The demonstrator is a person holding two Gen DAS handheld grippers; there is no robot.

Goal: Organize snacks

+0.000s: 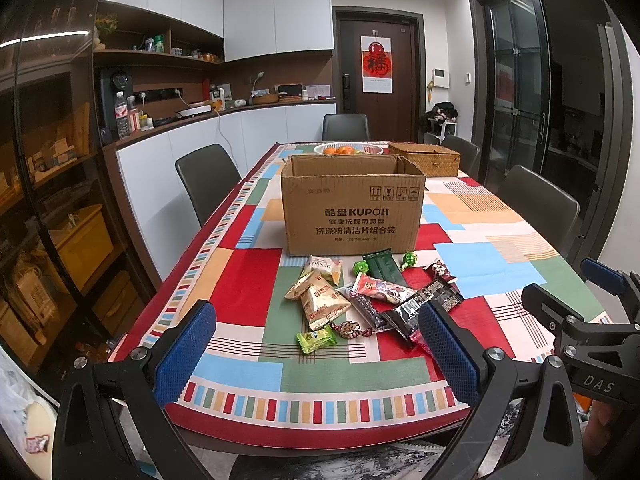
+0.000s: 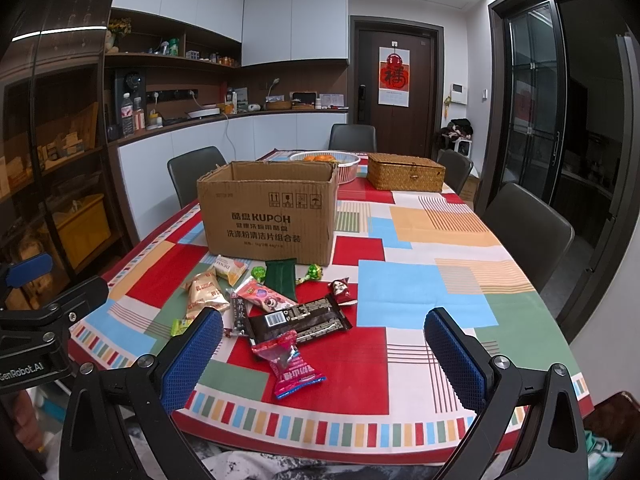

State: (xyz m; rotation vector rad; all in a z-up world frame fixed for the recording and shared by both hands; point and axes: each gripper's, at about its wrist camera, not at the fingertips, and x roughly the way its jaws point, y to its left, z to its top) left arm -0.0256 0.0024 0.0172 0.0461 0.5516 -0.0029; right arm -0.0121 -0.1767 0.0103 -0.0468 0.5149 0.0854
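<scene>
Several wrapped snacks lie on the patchwork tablecloth in front of an open cardboard box, which also shows in the right wrist view. Among them are beige packets, a green packet, a black bar, a dark green pouch and a pink packet. My left gripper is open and empty, above the near table edge, just short of the snacks. My right gripper is open and empty, with the pink packet between its fingers' line of sight.
A white basket of oranges and a wicker case stand behind the box. Dark chairs ring the table. The other gripper shows at each view's edge, at the right in the left wrist view.
</scene>
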